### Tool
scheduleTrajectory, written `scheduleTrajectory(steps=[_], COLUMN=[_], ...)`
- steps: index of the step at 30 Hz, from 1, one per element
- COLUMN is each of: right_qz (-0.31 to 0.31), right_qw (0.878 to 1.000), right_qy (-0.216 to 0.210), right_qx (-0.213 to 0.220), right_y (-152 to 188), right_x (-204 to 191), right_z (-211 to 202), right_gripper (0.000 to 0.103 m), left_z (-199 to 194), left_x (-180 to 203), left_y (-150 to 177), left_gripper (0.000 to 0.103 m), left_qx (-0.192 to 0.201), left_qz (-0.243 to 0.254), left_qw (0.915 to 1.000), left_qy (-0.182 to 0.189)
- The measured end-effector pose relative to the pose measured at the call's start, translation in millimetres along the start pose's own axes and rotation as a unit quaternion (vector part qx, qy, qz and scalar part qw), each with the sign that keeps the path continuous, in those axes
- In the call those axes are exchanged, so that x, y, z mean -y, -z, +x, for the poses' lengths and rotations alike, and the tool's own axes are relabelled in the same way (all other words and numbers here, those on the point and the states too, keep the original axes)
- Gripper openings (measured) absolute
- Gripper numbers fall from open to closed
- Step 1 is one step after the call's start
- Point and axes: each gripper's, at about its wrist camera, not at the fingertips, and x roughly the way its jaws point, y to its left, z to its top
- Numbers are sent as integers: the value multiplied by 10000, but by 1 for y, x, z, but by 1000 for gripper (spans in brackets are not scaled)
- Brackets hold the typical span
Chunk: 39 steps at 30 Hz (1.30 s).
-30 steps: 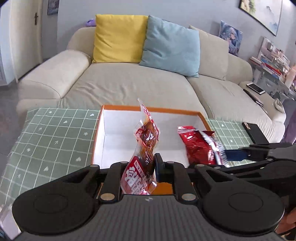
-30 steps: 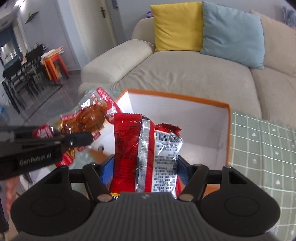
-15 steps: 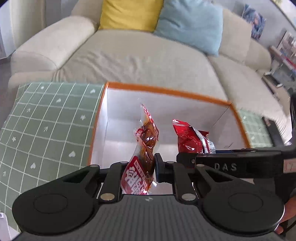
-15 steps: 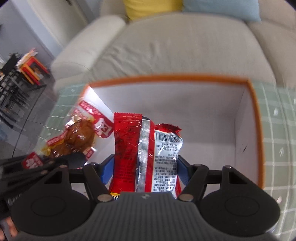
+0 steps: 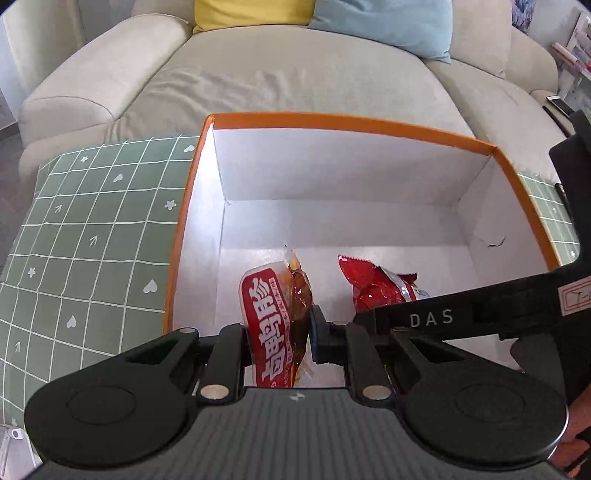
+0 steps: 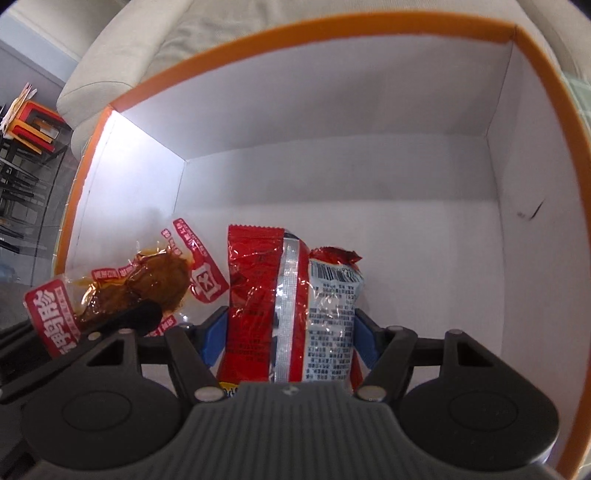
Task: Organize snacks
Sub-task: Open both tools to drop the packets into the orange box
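Observation:
A white box with an orange rim [image 5: 343, 123] stands on the table; in the right wrist view its rim [image 6: 295, 37] fills the frame. My left gripper [image 5: 277, 334] is shut on a clear packet of brown braised meat with red labels [image 5: 275, 314], held inside the box near its front left. The packet also shows in the right wrist view [image 6: 147, 280]. My right gripper [image 6: 290, 332] is shut on a red and silver snack bag [image 6: 291, 302], held inside the box beside the meat packet. The bag also shows in the left wrist view [image 5: 380, 288].
A green checked tablecloth [image 5: 85, 236] covers the table left of the box. A beige sofa [image 5: 295, 74] with a yellow cushion [image 5: 251, 13] and a blue cushion [image 5: 384, 22] stands behind it. A black shelf with red stools [image 6: 26, 133] is at far left.
Both grippers have moved forward and down into the box with their packets. The meat packet has tipped so its red label faces the left camera.

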Motion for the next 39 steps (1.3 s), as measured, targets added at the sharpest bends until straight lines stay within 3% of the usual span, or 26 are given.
scheduleTrajectory(steps=[11,15,16,24,27,30,39], right_qz=[111,324,373,295,216,173,80], right_qw=[9999,9993,9990,9993,9989,9987,9993], right_qy=[19,-148,-196,-223,-380,-457,-360], right_qx=[-77,-126,-145,-115,-157,-107,41], right_y=[6,11,11,12,17,20,25], right_x=[-7,7,8,-4,-10,-15,-14], right_z=[-2,-1,0,9,12,13,1], right_gripper=[73,76,76,69,61,61,61], left_z=[-4,-15,-18,-46,-55,-61,-61], left_x=[-8,-10,-12,-22,-26,-31,-35], left_y=[6,8,7,7,7,7,14], left_gripper=[25,47,48,50,55,58,62], left_qx=[225,462,521,933,1086,1180,1117], left_qz=[-119,-233,-259,-511,-621,-709,-860], left_qw=[9997,9986,9982,9941,9917,9899,9893], left_qy=[54,106,119,234,296,328,385])
